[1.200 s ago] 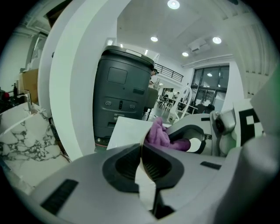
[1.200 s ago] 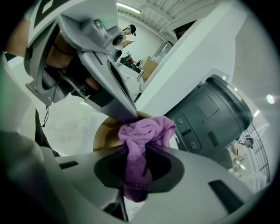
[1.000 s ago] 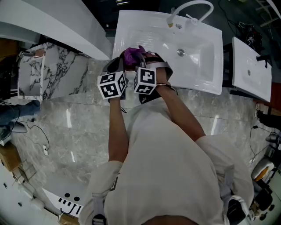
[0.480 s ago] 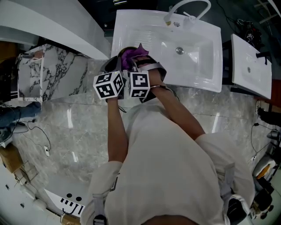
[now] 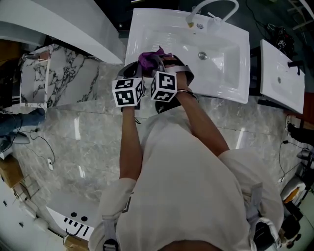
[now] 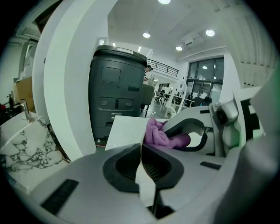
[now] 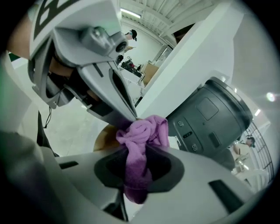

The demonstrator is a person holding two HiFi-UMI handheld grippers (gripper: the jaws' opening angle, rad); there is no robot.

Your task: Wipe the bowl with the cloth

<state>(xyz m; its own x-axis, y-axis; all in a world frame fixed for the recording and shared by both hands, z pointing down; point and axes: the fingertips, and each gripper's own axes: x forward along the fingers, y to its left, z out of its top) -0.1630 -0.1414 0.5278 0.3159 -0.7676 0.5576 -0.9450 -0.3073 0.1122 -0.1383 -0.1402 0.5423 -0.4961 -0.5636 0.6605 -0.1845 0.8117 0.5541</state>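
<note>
Over the near left corner of a white sink (image 5: 221,59), the two hand-held grippers meet close together, their marker cubes side by side in the head view. The left hand-held gripper (image 6: 141,153) has its jaws nearly together on a thin white edge that runs down between the pads, the rim of the bowl (image 6: 145,186) as far as can be told (only this edge-on strip is clear). Those jaws have just been closing, with that rim between them. The right hand-held gripper (image 7: 138,153) is clamped on the purple cloth (image 7: 140,144). One end hangs down between its pads, and the rest is bunched into a knot just past the tips. That bunch presses against the front of the left hand-held gripper, right at the spot where the bowl is pinched. In the head view the cloth shows as a purple tuft just beyond the two cubes, over the sink's edge. A curved white faucet (image 5: 211,10) stands at the sink's far side. A dark grey cylindrical machine (image 6: 116,96) stands in the background of both gripper views.
</note>
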